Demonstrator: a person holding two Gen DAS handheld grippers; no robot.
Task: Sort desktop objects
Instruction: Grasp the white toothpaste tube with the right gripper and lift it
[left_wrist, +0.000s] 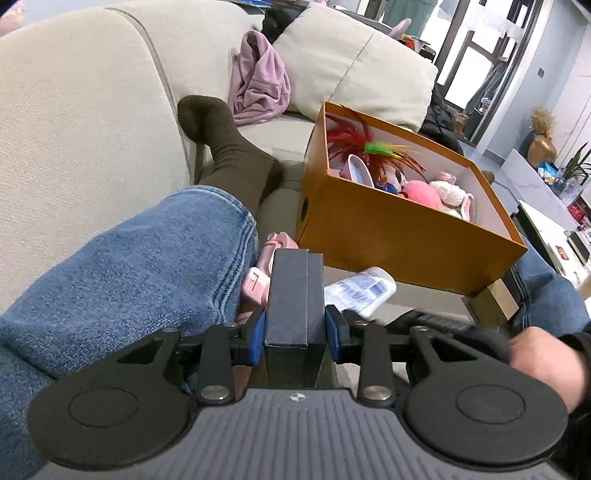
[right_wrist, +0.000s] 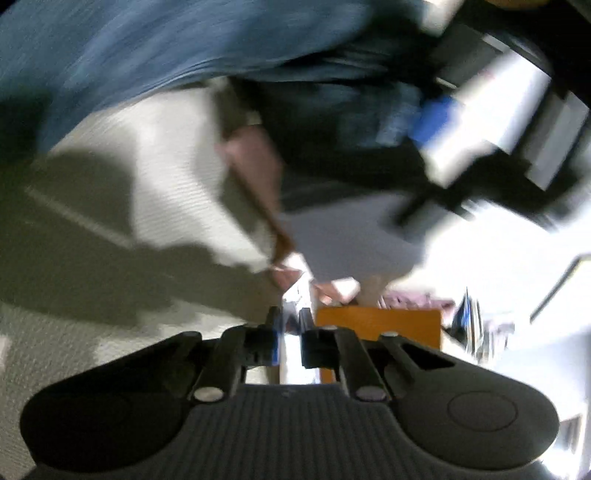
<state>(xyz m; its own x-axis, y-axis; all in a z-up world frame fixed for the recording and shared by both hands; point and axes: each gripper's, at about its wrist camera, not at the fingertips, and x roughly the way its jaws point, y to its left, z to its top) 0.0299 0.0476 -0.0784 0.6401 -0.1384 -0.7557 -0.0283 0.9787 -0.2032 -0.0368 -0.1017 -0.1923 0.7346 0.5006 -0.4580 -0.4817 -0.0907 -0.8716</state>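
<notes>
My left gripper (left_wrist: 295, 326) is shut on a dark grey box (left_wrist: 295, 288), held upright between its blue pads over the sofa seat. Just right of it lies a white and blue pack (left_wrist: 364, 290). The right wrist view is blurred. In it my right gripper (right_wrist: 290, 319) has its jaws very close together with a thin white strip, apparently that pack (right_wrist: 293, 299), pinched between them. An open orange box (left_wrist: 388, 236) with feathers and soft toys stands behind on the seat; its orange wall (right_wrist: 376, 325) shows just past the right fingers.
A person's jeans leg (left_wrist: 129, 280) and dark sock (left_wrist: 225, 147) lie left of the grey box. Pink items (left_wrist: 264, 266) sit by the knee. A small tan box (left_wrist: 493, 301) rests at the orange box's near corner. A pink garment (left_wrist: 258, 81) lies on the sofa.
</notes>
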